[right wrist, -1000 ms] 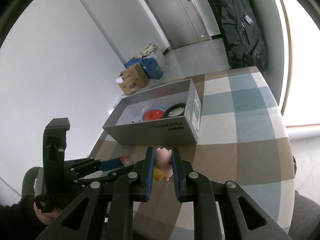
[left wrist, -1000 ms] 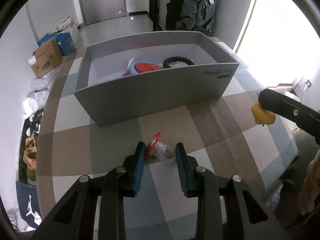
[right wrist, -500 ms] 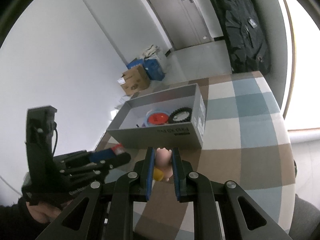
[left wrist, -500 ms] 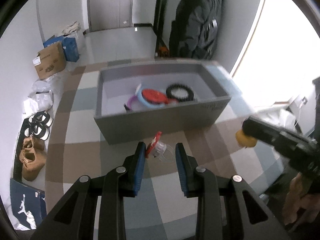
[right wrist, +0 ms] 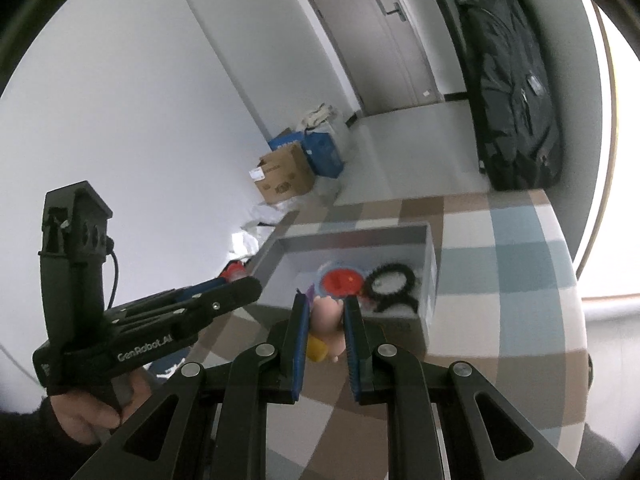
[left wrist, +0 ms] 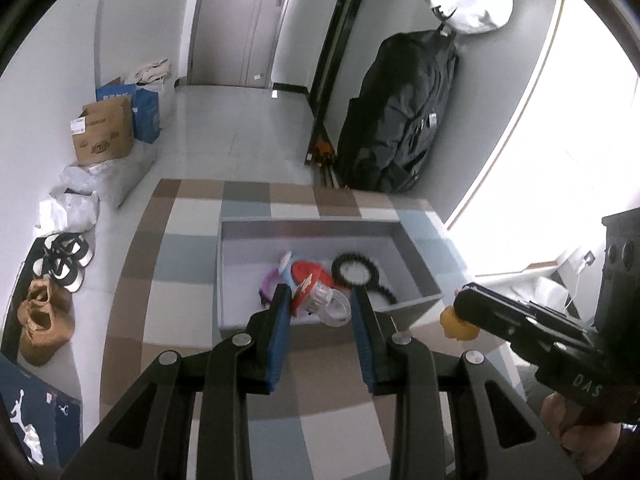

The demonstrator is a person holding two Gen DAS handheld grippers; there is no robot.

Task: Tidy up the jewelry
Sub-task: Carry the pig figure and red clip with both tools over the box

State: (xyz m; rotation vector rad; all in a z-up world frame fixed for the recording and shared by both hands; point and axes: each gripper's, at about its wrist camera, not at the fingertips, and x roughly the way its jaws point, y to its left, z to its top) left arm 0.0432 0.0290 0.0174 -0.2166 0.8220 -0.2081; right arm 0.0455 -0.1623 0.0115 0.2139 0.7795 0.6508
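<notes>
Jewelry pieces lie loose in the grey open-topped cardboard box (left wrist: 416, 268) on the checked brown, blue and white tablecloth (left wrist: 188, 256): a black beaded bracelet (left wrist: 356, 272) toward its right end, a round red piece (left wrist: 310, 274) beside it in the middle, and a purple band (left wrist: 270, 282) to the left of that. The left gripper (left wrist: 320, 304) is raised over the box's near wall, its blue-padded fingers (left wrist: 280, 316) clamped on a clear plastic ring-like piece with a red tag (left wrist: 326, 304), which hangs in the air in front of the box's contents. In the right wrist view this gripper (right wrist: 240, 284) reaches in from the left, held by a bare hand (right wrist: 92, 412) in a dark sleeve, with something red and clear at its tip beside the box's left end. The right gripper (right wrist: 326, 320) hovers short of the box's near wall (right wrist: 404, 326), its jaws closed tight on a small pale pink figure (right wrist: 326, 316) with a yellow part (right wrist: 316, 350) at its lower end. From the left wrist view the same gripper (left wrist: 460, 314) comes in from the right, the yellow part (left wrist: 456, 326) showing at its tip just off the box's right corner. On the floor beyond the table stand a brown cardboard carton (left wrist: 102, 132) and a blue bag (left wrist: 146, 114), with shoes (left wrist: 60, 264) along the left and a black coat (left wrist: 400, 120) hanging on the wall.
</notes>
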